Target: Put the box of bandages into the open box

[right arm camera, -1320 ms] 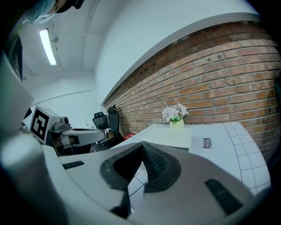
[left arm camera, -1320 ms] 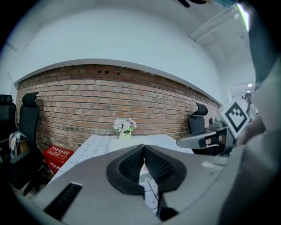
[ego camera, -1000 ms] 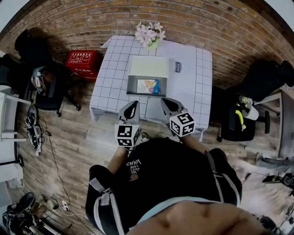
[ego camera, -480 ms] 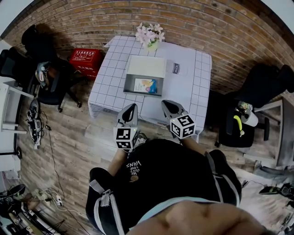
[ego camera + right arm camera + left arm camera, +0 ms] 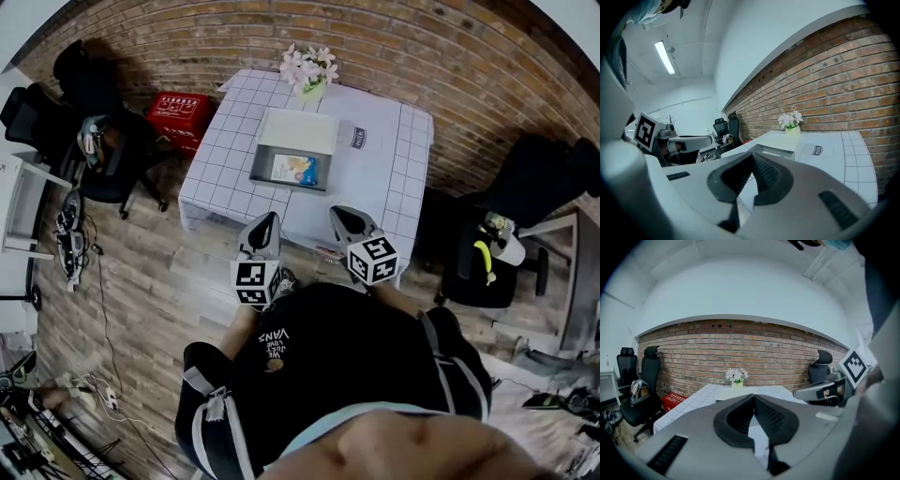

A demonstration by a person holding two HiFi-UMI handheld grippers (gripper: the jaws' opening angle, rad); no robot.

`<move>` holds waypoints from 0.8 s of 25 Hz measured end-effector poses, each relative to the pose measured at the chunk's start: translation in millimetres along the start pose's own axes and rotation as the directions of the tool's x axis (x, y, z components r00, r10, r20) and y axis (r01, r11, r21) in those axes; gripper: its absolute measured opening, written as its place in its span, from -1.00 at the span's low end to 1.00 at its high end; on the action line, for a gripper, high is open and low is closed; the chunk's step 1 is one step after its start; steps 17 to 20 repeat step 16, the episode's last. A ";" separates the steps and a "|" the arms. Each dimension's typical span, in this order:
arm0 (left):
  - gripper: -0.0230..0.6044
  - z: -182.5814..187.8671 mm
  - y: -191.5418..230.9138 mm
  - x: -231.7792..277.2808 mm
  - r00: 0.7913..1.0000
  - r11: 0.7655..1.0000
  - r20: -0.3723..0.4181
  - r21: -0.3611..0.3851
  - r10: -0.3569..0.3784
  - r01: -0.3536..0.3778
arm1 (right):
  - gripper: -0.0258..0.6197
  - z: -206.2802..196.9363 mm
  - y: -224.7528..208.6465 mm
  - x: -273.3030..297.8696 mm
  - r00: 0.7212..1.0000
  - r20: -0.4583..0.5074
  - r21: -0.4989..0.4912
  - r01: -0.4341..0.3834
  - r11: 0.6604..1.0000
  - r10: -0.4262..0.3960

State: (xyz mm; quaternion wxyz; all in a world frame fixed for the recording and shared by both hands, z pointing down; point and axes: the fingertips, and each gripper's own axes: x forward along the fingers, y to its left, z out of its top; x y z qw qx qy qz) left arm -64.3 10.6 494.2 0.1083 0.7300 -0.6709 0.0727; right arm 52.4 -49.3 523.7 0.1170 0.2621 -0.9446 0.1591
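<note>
Crate (image 5: 178, 112): red, on the floor off the table's (image 5: 389, 183) left edge
Left gripper (image 5: 265, 225): jaws together, nothing between them; at the near edge, as a second ago
Open box (image 5: 259, 171): mid-table, lid flat behind it; slightly farther up the head view than before
Bandages (image 5: 294, 169): lying inside the open box; no change
Flowers (image 5: 307, 67): at the far edge
Right gripper (image 5: 345, 220): jaws together, empty; beside the left gripper, at the near edge
Milk carton (image 5: 361, 138): flat, just right of the open box; unmoved
</note>
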 end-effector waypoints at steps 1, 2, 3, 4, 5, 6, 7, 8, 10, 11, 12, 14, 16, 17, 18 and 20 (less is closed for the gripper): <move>-0.89 -0.8 -1.3 -1.1 1.000 1.000 -0.001 -0.002 0.003 -0.003 | -0.91 -0.6 0.1 -1.1 1.000 -0.001 -0.001 -0.002 1.000 0.002; -0.89 -1.2 -2.8 -2.0 1.000 1.000 -0.001 -0.003 0.005 -0.005 | -0.91 -0.9 0.3 -2.0 1.000 -0.001 -0.003 -0.004 1.000 0.004; -0.89 -1.2 -4.0 -2.6 1.000 1.000 0.000 -0.002 0.006 -0.006 | -0.91 -0.7 0.8 -2.8 1.000 0.000 -0.005 -0.007 1.000 0.007; -0.89 -1.2 -5.0 -3.1 1.000 1.000 0.002 0.001 0.006 -0.006 | -0.91 -0.4 1.2 -3.3 1.000 0.002 -0.007 -0.010 1.000 0.010; -0.89 -1.3 -5.8 -3.4 1.000 1.000 0.003 0.004 0.007 -0.007 | -0.91 -0.3 1.5 -3.8 1.000 0.003 -0.008 -0.012 1.000 0.012; -0.89 -1.4 -6.3 -3.4 1.000 1.000 0.004 0.004 0.008 -0.008 | -0.91 -0.4 1.4 -4.2 1.000 0.002 -0.010 -0.013 1.000 0.013; -0.89 -1.5 -6.7 -3.5 1.000 1.000 0.002 0.003 0.009 -0.009 | -0.91 -0.5 1.2 -4.6 1.000 0.001 -0.012 -0.012 1.000 0.012; -0.89 -1.4 -7.1 -3.5 1.000 1.000 0.001 0.002 0.010 -0.010 | -0.91 -0.6 1.0 -5.0 1.000 0.000 -0.013 -0.012 1.000 0.012; -0.89 -0.5 -8.2 -3.0 1.000 1.000 0.001 0.002 0.010 -0.010 | -0.91 -0.6 0.2 -5.8 1.000 -0.001 -0.013 -0.011 1.000 0.011; -0.89 0.1 -8.8 -2.7 1.000 1.000 0.000 0.000 0.009 -0.009 | -0.91 -0.4 -0.4 -6.1 1.000 -0.001 -0.014 -0.010 1.000 0.010; -0.89 0.7 -9.2 -2.3 1.000 1.000 0.001 -0.003 0.008 -0.008 | -0.91 -0.3 -0.8 -6.3 1.000 -0.001 -0.015 -0.009 1.000 0.009; -0.89 1.1 -9.4 -2.0 1.000 1.000 0.001 -0.006 0.007 -0.007 | -0.91 -0.4 -1.6 -6.4 1.000 -0.002 -0.017 -0.008 1.000 0.008; -0.89 0.1 -9.2 -2.0 1.000 1.000 -0.003 -0.007 0.009 -0.009 | -0.91 -1.0 -2.3 -6.8 1.000 -0.003 -0.018 -0.006 1.000 0.006; -0.89 0.1 -9.2 -2.0 1.000 1.000 -0.003 -0.007 0.009 -0.009 | -0.91 -1.0 -2.3 -6.8 1.000 -0.003 -0.018 -0.006 1.000 0.006; -0.89 0.1 -9.2 -2.0 1.000 1.000 -0.003 -0.007 0.009 -0.009 | -0.91 -1.0 -2.3 -6.8 1.000 -0.003 -0.018 -0.006 1.000 0.006; -0.89 0.1 -9.2 -2.0 1.000 1.000 -0.003 -0.007 0.009 -0.009 | -0.91 -1.0 -2.3 -6.8 1.000 -0.003 -0.018 -0.006 1.000 0.006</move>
